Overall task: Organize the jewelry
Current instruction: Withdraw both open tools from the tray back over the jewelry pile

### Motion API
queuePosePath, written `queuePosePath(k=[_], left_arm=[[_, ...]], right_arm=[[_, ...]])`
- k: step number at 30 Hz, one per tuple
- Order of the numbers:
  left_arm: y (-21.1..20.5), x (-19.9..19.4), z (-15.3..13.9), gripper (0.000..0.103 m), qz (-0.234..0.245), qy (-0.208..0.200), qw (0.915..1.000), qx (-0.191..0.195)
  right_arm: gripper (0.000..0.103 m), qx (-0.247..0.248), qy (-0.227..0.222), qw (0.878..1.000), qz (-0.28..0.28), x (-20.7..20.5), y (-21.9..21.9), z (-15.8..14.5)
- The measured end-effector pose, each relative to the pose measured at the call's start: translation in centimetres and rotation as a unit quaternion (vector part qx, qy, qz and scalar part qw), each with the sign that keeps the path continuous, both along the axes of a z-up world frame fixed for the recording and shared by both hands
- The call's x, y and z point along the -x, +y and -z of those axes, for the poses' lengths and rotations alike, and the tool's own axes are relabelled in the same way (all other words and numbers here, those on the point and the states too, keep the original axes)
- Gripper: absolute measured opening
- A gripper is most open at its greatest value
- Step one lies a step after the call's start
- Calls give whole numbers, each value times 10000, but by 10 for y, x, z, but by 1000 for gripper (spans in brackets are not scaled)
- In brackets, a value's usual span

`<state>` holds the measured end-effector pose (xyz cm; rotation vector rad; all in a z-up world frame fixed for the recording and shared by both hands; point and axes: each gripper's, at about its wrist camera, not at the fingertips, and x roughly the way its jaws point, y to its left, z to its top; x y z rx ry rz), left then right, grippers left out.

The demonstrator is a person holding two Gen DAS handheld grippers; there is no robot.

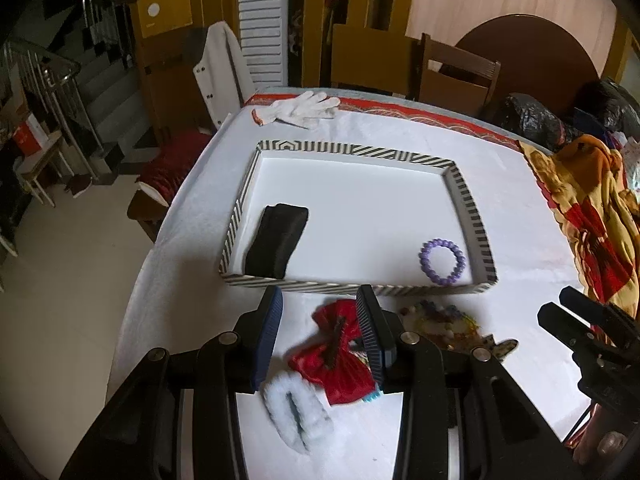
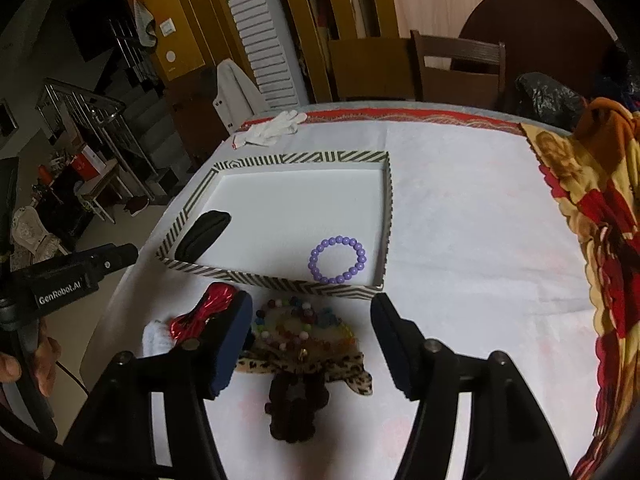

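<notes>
A striped tray [image 1: 352, 283] [image 2: 280, 284] on the white table holds a black case [image 1: 278, 240] [image 2: 204, 234] and a purple bead bracelet [image 1: 442, 261] [image 2: 338, 260]. In front of it lie a red bow [image 1: 340, 354] [image 2: 202, 314], a white fluffy clip [image 1: 296, 412], a multicoloured bead bracelet [image 2: 298, 320] on a leopard-print scrunchie [image 2: 348, 372] and a dark hair piece [image 2: 296, 408]. My left gripper [image 1: 320, 304] is open above the red bow. My right gripper [image 2: 314, 312] is open above the bead pile.
A white glove [image 1: 300, 108] [image 2: 272, 126] lies at the table's far edge. A patterned orange and red blanket [image 1: 592, 208] [image 2: 600, 240] drapes the right side. Wooden chairs [image 1: 456, 74] stand behind the table. The table's left edge drops to the floor.
</notes>
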<state>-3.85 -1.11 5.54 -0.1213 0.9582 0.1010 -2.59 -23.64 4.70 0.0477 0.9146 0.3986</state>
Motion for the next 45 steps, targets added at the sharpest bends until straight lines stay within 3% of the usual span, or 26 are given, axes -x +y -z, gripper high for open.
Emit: queuePosePath(k=[18, 45], left_arm=[[-41, 37, -28, 44, 68, -401, 9988, -280], [-42, 41, -21, 44, 60, -397, 9988, -291]], right_arm=[[72, 13, -334, 9994, -63, 35, -18, -26], [74, 87, -263, 9995, -134, 36, -7, -23]])
